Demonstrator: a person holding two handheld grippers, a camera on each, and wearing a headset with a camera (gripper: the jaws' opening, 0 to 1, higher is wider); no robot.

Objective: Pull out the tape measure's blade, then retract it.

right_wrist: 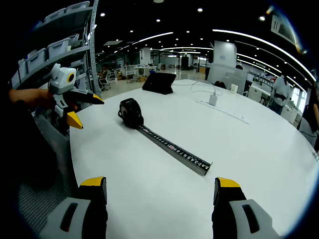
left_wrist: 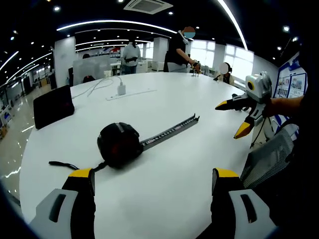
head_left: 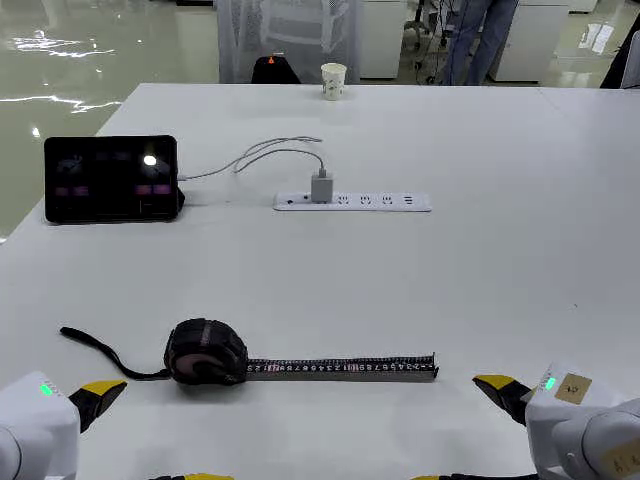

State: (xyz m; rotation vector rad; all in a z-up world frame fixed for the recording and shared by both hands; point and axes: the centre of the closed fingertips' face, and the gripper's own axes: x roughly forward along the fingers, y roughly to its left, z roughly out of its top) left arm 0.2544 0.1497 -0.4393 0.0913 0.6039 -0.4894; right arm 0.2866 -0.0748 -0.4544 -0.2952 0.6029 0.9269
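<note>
Workbench contents, clock positions taken from the table's centre.

1. Table [head_left: 480,280]: white.
2. Tape measure [head_left: 205,352]: dark round case, 7 o'clock, lying on its side.
3. Blade [head_left: 340,369]: drawn out flat from the case toward 3 o'clock, its hook end free.
4. Wrist strap [head_left: 100,350]: black, trailing from the case toward 9 o'clock.
5. Tablet [head_left: 112,178]: 10 o'clock, dark screen.
6. Power strip [head_left: 352,201]: white, 12 o'clock, with a charger [head_left: 321,186] plugged in; cable [head_left: 250,158] runs to the tablet.
7. Paper cup [head_left: 333,80]: far edge, 12 o'clock.
8. Left gripper [head_left: 148,434]: 7 o'clock, jaws spread, apart from the tape measure.
9. Right gripper [head_left: 462,430]: 5 o'clock, jaws spread, near the blade's end without touching it.
</note>
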